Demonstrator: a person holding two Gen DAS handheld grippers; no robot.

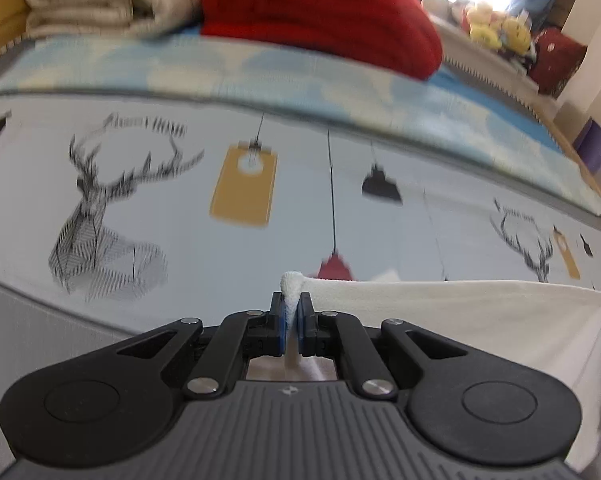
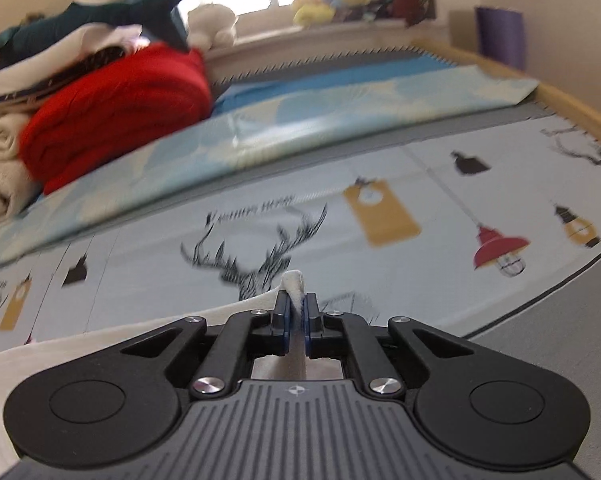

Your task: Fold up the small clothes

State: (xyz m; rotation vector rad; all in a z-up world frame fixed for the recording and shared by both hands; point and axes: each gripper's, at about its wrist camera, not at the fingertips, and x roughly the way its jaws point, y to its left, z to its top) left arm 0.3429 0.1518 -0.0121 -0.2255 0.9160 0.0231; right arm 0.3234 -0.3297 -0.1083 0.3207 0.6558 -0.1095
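Observation:
A small white cloth hangs stretched between my two grippers above the bed. My left gripper is shut on one corner of it; a white tuft sticks up between the blue pads. The cloth runs off to the right in the left wrist view. My right gripper is shut on the other corner of the white cloth, which runs off to the left in the right wrist view. Both views are motion-blurred.
A pale sheet with deer and lamp prints covers the bed. Behind it lie a blue patterned mat, a folded red blanket and beige blankets. Plush toys sit on the window sill. A wooden bed edge runs at the right.

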